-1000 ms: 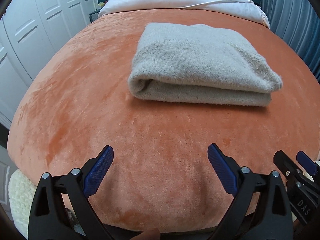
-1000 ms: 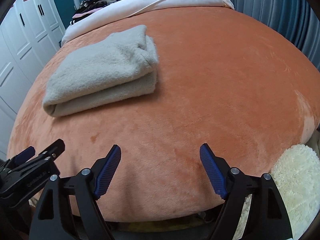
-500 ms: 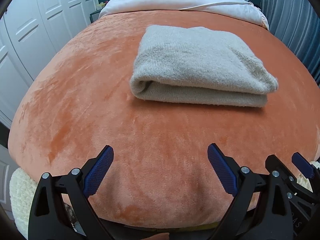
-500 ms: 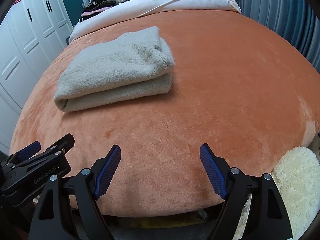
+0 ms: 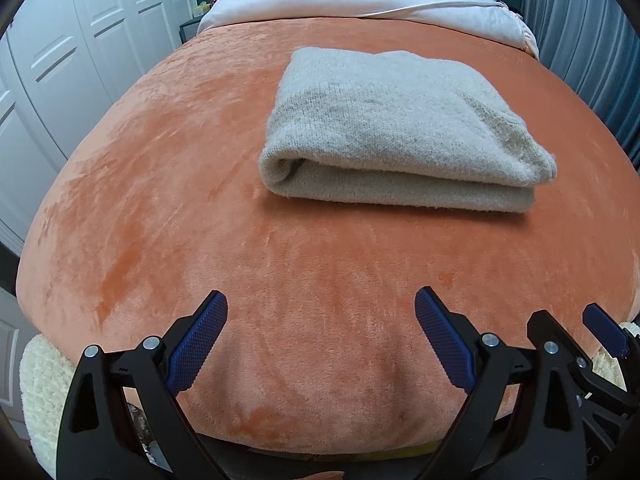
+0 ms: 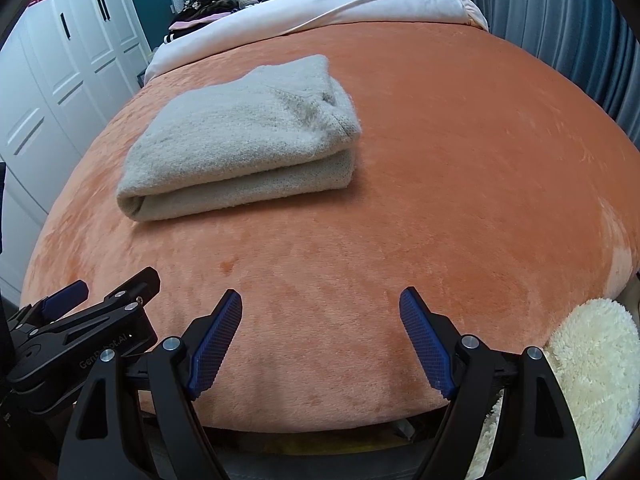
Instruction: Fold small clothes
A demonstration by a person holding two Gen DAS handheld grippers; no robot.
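One folded grey knit garment (image 5: pixel 400 128) on orange blanket (image 5: pixel 200 200).
Left gripper (image 5: pixel 320 320) and right gripper (image 6: pixel 320 312), spread wide, empty, short of garment's near edge; fold apparently complete.

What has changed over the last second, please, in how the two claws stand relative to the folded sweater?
Both claws drifted a little: in the right view the sweater slid rightward and nearer, and the left claw came further into view. In the left view the right claw edged further in. Nothing was gripped or released. The left claw and right claw stay open; the sweater stays folded on the blanket.
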